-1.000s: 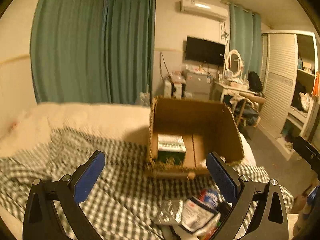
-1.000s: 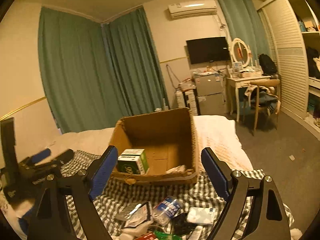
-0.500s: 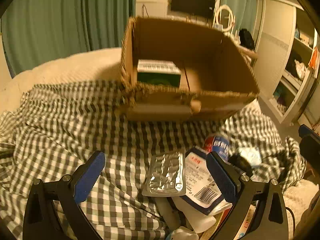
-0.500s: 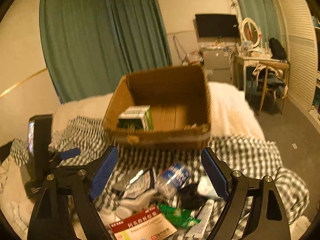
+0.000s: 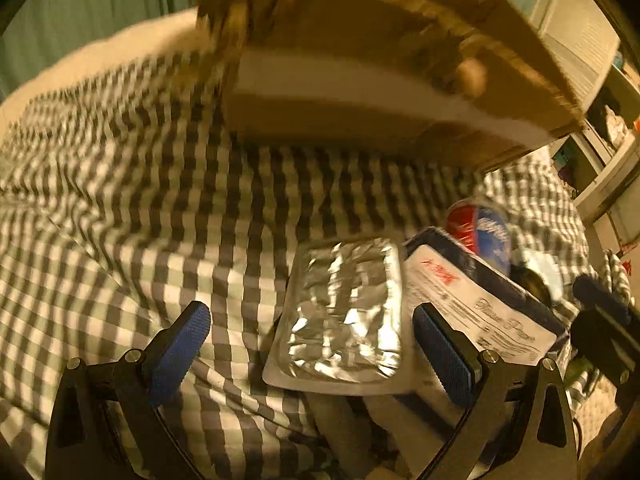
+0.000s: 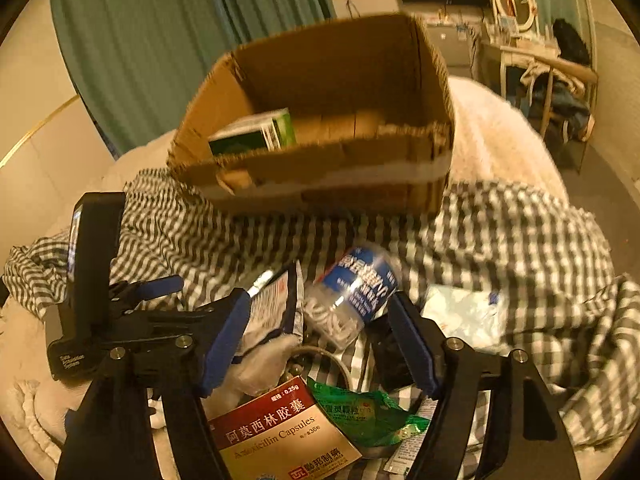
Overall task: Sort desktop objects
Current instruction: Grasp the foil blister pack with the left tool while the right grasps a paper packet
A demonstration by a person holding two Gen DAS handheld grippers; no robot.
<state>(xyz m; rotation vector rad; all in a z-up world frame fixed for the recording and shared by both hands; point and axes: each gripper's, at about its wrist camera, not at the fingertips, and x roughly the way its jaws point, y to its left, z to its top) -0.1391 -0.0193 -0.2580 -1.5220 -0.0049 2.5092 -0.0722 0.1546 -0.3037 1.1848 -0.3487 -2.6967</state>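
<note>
— So where's your left tool (image 5: 312,344)?
— Spread wide around the foil blister pack (image 5: 344,312) on the checked blanket (image 5: 120,184)
— Right tool (image 6: 320,336)?
— Wide too, straddling the clear bottle (image 6: 352,292), near the cardboard box (image 6: 320,184)

Landmark: cardboard box (image 6: 320,120), on checked blanket (image 6: 520,240). Medicine carton (image 6: 256,132) in the box, left side. In front of the box: plastic bottle (image 6: 352,296); left of the bottle, tissue packet (image 5: 472,304); left of the packet, foil blister pack (image 5: 344,308). Amoxicillin capsule box (image 6: 280,432) nearest, green sachet (image 6: 360,412) to its right.
</note>
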